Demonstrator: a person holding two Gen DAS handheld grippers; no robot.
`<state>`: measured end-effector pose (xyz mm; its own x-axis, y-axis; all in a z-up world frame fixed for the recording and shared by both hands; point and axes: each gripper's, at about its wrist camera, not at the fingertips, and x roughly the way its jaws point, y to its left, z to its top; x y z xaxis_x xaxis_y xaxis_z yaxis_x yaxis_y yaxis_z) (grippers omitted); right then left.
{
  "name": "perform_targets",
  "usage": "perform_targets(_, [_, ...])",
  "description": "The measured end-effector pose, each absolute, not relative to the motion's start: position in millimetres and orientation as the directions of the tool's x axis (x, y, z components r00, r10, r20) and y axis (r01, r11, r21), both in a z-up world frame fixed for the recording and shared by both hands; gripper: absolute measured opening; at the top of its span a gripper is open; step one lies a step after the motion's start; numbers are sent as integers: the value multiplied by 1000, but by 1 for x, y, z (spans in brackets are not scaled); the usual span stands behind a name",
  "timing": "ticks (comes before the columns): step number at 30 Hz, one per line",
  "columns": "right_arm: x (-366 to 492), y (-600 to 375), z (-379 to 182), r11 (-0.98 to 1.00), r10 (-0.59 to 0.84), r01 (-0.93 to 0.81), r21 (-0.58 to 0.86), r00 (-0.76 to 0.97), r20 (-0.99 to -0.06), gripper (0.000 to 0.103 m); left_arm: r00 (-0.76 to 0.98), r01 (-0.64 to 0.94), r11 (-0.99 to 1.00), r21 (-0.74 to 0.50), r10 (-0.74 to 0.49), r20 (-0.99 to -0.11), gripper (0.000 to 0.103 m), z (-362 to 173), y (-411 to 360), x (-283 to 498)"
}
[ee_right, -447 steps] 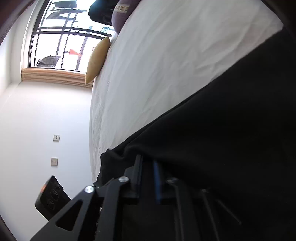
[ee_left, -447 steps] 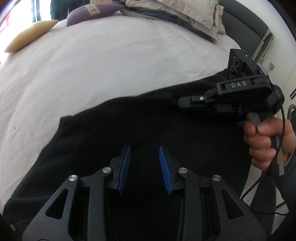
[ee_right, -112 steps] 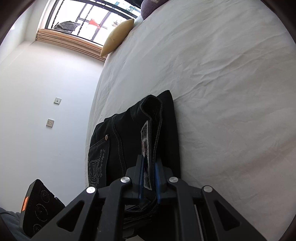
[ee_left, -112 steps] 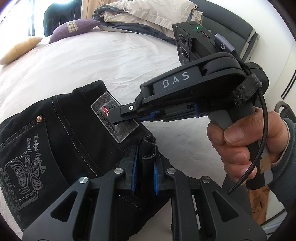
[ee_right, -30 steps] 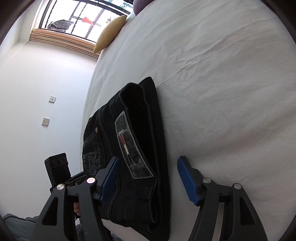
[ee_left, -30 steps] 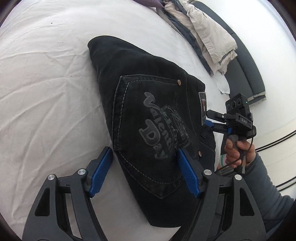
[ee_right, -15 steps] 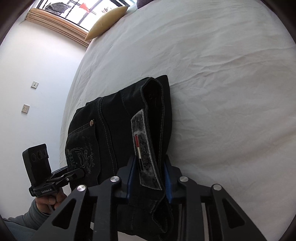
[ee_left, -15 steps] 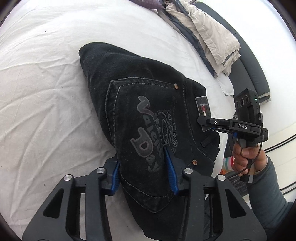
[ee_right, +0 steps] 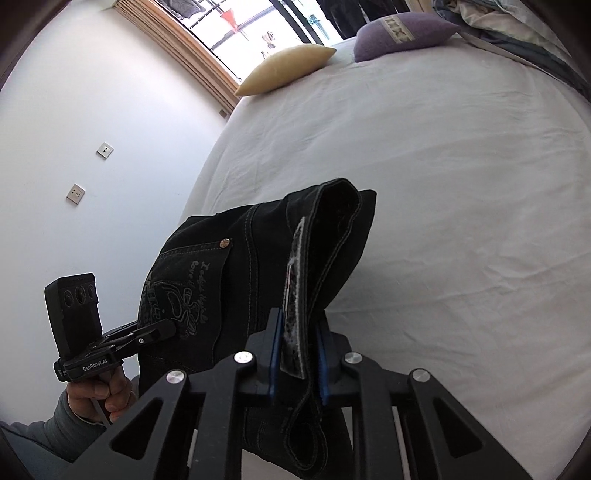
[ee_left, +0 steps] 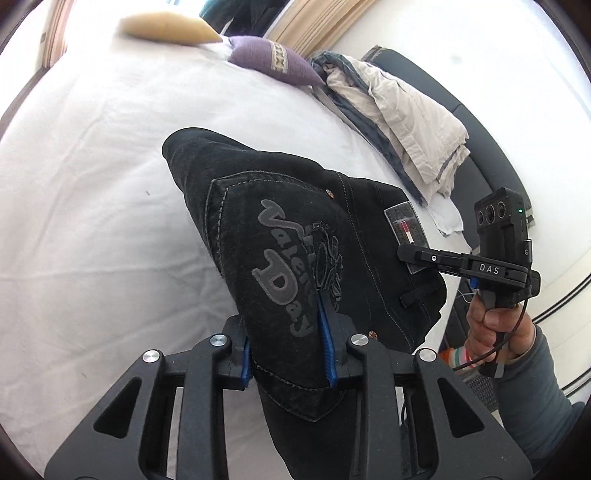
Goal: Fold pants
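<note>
Looking along the left gripper point(ee_left: 288, 343), its jaws have just been closing and now pinch the pocket end of the folded black pants point(ee_left: 295, 236), which hang above the white bed point(ee_left: 92, 221). Beyond lie a purple cushion point(ee_left: 273, 64), a yellow pillow point(ee_left: 166, 27) and a heap of beige bedding point(ee_left: 402, 122); the right gripper point(ee_left: 406, 254) bites the waistband patch at the far side. From the right wrist, that gripper's point(ee_right: 297, 354) jaws have likewise just been closing and now clamp the waistband of the pants point(ee_right: 229, 280), the left gripper point(ee_right: 162, 329) gripping their other edge, the open sheet point(ee_right: 443, 184) behind.
</note>
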<state>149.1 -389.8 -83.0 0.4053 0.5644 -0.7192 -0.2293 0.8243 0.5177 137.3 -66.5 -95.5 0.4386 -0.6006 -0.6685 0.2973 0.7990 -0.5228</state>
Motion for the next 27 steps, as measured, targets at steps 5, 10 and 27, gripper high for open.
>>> perform_targets(5, [210, -346, -88, 794, 607, -258, 551, 387, -694, 18, 493, 277, 856, -436, -516, -701, 26, -81, -11, 180])
perform_targets(10, [261, -318, -121, 785, 617, -218, 580, 361, -699, 18, 470, 233, 880, -415, -475, -744, 27, -113, 35, 227])
perform_targets(27, [228, -344, -153, 751, 620, -76, 656, 424, -660, 58, 584, 132, 983, -131, -184, -790, 64, -119, 21, 204])
